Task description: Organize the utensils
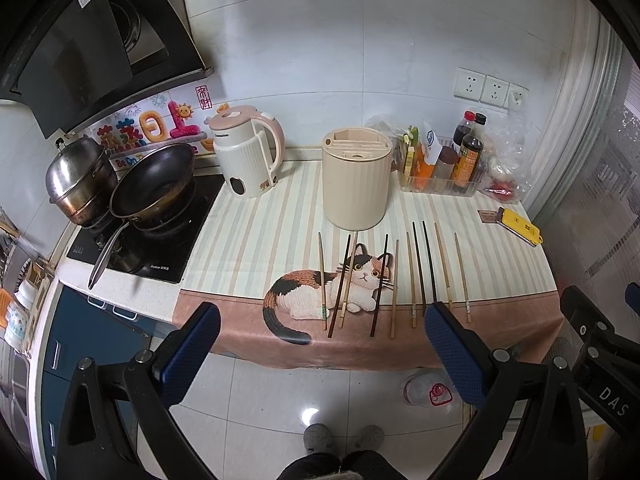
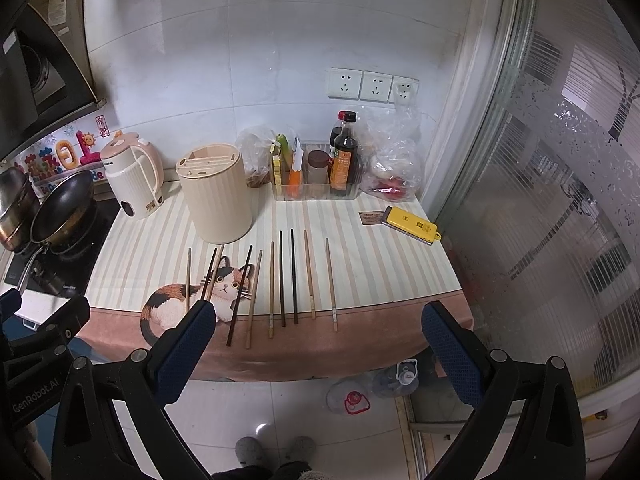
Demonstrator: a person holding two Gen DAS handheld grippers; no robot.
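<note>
Several chopsticks, light wood (image 1: 395, 288) (image 2: 308, 274) and dark (image 1: 419, 270) (image 2: 293, 276), lie side by side on the striped cat-print cloth (image 1: 256, 236) (image 2: 360, 264) near the counter's front edge. A cream cylindrical utensil holder (image 1: 356, 178) (image 2: 216, 192) with slotted top stands upright just behind them. My left gripper (image 1: 322, 316) is open and empty, held in front of the counter edge, below the chopsticks. My right gripper (image 2: 318, 318) is open and empty, also short of the counter edge, its left finger (image 2: 188, 344) overlapping the leftmost chopsticks in view.
A cream kettle (image 1: 246, 152) (image 2: 132, 178), a wok (image 1: 154, 184) and a steel pot (image 1: 78, 178) stand at left on a stove. A clear tray of bottles (image 1: 440, 168) (image 2: 316, 176), plastic bags (image 2: 394, 160) and a yellow device (image 1: 520, 226) (image 2: 412, 224) sit at right. A glass door (image 2: 540, 200) flanks the right.
</note>
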